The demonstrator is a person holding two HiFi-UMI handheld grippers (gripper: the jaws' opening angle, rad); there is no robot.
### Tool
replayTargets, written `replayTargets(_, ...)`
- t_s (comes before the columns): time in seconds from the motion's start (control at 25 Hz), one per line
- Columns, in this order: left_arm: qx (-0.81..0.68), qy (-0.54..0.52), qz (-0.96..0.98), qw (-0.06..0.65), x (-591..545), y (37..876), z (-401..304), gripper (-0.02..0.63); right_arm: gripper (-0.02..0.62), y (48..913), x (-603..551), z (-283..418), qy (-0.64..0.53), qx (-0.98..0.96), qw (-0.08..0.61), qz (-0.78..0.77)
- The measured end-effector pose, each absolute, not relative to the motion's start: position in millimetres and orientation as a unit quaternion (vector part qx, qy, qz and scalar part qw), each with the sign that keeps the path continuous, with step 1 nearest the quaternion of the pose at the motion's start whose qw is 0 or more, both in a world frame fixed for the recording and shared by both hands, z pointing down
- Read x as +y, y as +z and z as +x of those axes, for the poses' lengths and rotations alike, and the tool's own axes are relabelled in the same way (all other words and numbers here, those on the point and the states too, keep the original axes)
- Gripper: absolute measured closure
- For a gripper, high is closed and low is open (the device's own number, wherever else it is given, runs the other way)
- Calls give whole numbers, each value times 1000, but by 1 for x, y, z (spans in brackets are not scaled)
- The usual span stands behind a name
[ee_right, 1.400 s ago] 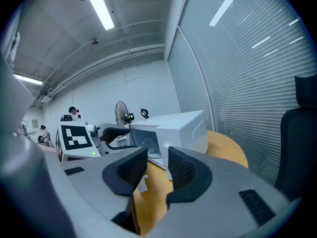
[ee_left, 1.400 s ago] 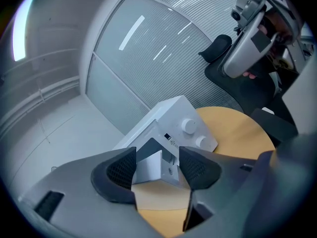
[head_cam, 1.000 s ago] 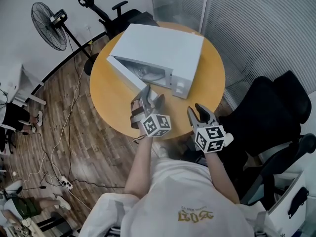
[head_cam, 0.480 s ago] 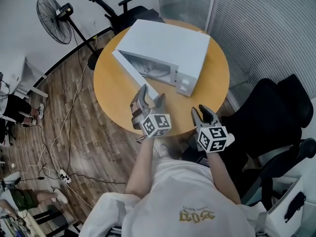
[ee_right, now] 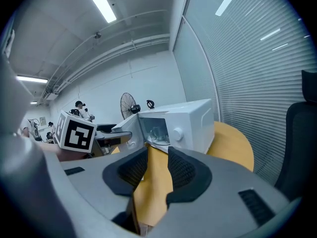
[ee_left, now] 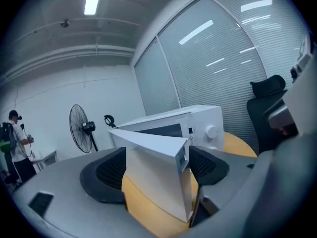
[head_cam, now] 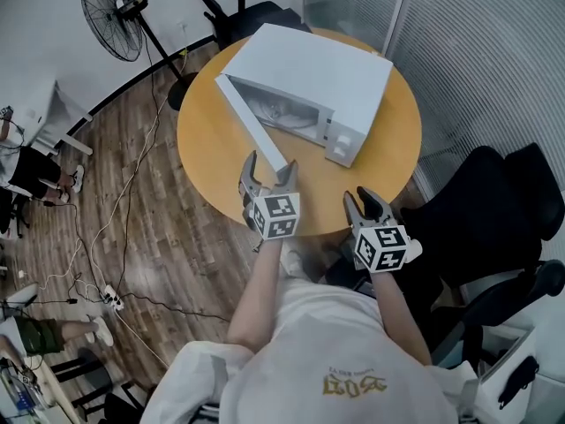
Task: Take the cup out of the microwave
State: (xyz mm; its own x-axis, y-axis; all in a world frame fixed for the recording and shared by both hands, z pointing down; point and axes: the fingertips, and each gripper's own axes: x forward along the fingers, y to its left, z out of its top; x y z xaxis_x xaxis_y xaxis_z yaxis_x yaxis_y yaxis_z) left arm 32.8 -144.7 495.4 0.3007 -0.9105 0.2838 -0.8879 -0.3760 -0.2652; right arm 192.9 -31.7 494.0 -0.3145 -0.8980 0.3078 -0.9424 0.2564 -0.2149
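**First inspector:** We find the microwave (head_cam: 311,71) on the round table (head_cam: 205,153), its door (head_cam: 257,136) swung wide toward us. Where do we place the cup?

**Second inspector:** We place the cup (ee_right: 156,134) inside the open oven, standing on its floor (clear glass, as far as the right gripper view lets us judge). Neither gripper touches it.

**First inspector:** And the left gripper?

**Second inspector:** We record the left gripper (head_cam: 270,164) at the door's free edge. Its jaws have just been opening and stand spread wide, with the door's edge between the pads. We see no pad pressing on it.

**First inspector:** And the right?

**Second inspector:** The right gripper (head_cam: 359,198) hovers over the near rim of the table, short of the microwave and pointing toward its open front. Its jaws are partly apart, and we find nothing between them, only tabletop seen through the gap.
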Motion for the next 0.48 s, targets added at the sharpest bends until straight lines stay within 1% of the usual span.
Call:
replayTargets(0.2,566,-186,-803,8,-143,498,26,218,472,496,-31,192,182,-792,61,579)
replayTargets(0.48,576,-172,-799,-10,-139,500,24,266,474,496,-30,197,184,-792,57,579)
